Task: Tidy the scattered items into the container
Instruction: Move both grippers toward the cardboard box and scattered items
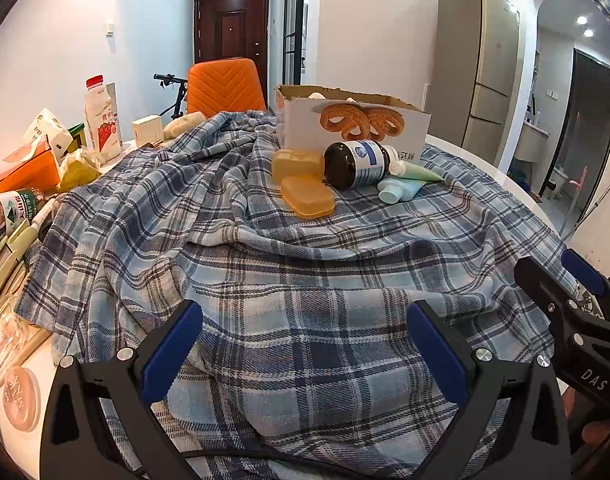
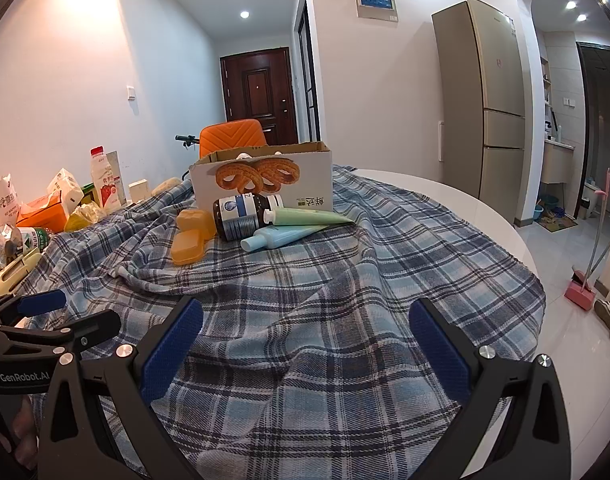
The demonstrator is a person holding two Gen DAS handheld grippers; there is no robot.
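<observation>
Both grippers low at near edge of table, items well ahead of them across rumpled blue plaid cloth (image 1: 305,280). Cardboard box (image 1: 357,124) with pretzel-shaped pastry print stands at far side, top flaps open, something pale inside, can't tell what. Just in front of box, clustered: dark brown bottle (image 1: 353,162) lying on its side, white-blue label, white cap; green tube (image 1: 419,170) and light blue tube (image 1: 399,191) lying beside and touching the bottle's cap end; two translucent amber rounded-rectangular plastic cases (image 1: 307,196), one leaning against the other, left of the bottle. Cloth is soft woven, heavily folded, over a white round table (image 2: 465,196). Left gripper (image 1: 305,344): blue-padded black fingers spread wide, nothing between them, only cloth below. Right gripper (image 2: 305,344): same, wide apart, holds nothing, seems clear of cloth. Unrelated clutter at left edge: milk bottle (image 1: 101,120), orange tissue box (image 1: 25,168). Orange chair (image 1: 225,88) behind table.
</observation>
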